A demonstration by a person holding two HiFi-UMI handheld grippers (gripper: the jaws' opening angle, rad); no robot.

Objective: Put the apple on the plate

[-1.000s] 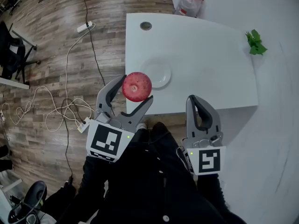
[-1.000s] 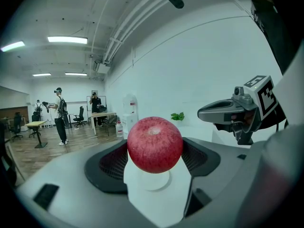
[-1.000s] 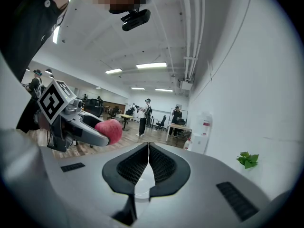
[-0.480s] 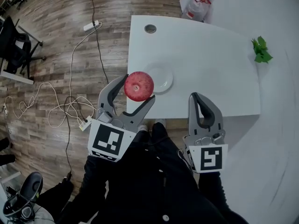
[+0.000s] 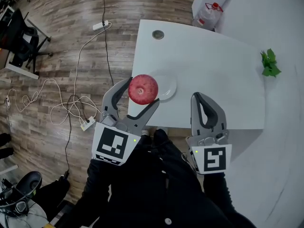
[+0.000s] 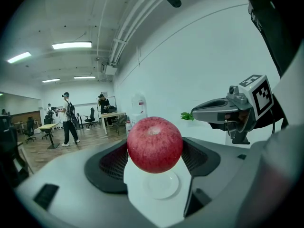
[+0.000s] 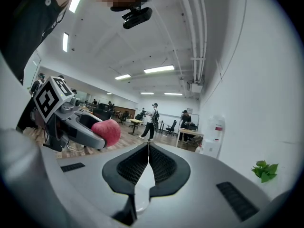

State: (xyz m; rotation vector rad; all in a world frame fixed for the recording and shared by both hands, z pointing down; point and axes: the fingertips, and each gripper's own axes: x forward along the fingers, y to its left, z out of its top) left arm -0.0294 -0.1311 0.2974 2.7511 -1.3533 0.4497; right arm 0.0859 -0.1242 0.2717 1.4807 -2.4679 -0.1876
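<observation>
the apple (image 5: 143,89) is clamped between the 2 jaws of the left tongs (image 5: 142,95), which are spread only to its width. it is held in the air at the near edge of the white surface (image 5: 218,65), just short of the empty plate (image 5: 171,85), likely so it can be lowered from above. the right tongs (image 5: 198,98) are pressed fully together on nothing and held aside, apparently so the path is left clear.

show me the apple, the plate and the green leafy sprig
apple (image 5: 143,89), head view, middle of its red skin
plate (image 5: 168,86), head view, bare right part beside the apple
green leafy sprig (image 5: 270,64), head view, middle of its leaves
</observation>
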